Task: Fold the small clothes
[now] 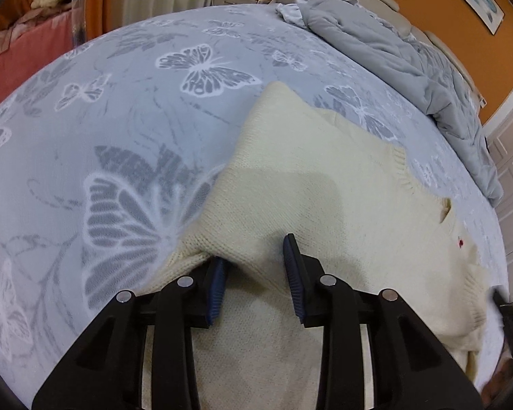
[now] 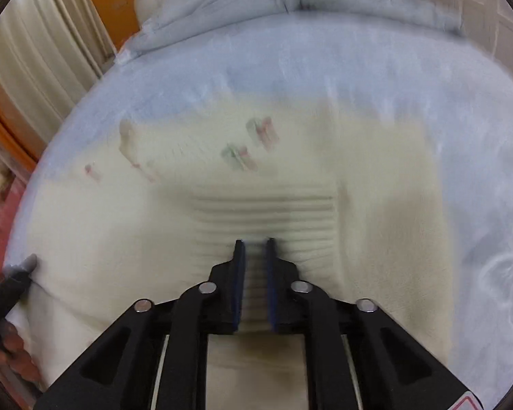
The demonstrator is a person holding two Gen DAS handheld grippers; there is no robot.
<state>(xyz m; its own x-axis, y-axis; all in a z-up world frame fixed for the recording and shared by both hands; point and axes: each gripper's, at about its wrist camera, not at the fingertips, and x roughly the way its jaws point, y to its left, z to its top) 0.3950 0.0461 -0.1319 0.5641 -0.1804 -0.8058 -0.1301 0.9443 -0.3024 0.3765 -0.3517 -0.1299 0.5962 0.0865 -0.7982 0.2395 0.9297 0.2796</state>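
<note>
A cream knit sweater [image 1: 301, 177] lies on the butterfly bedsheet [image 1: 126, 109], its body running from the near edge out toward 1 o'clock in the left view, with a grey duvet [image 1: 393, 51] heaped well apart at the head of the bed. The left gripper [image 1: 254, 273] sits low over the sweater's near left edge, jaws apart, the left pad tucked against a raised fold of knit and nothing pinched yet. The right gripper [image 2: 254, 249] has its jaws nearly together with a strip of the ribbed hem [image 2: 263, 215] between them; motion blur leaves it unclear whether they truly clamp it. The step in hand looks like gathering one side for a fold. To do it well, the left jaws should close on both layers at the edge, not only the top one, and both grippers should lift level and carry the cloth across toward 12 o'clock together, so the loose knit doesn't stretch or skew.
</note>
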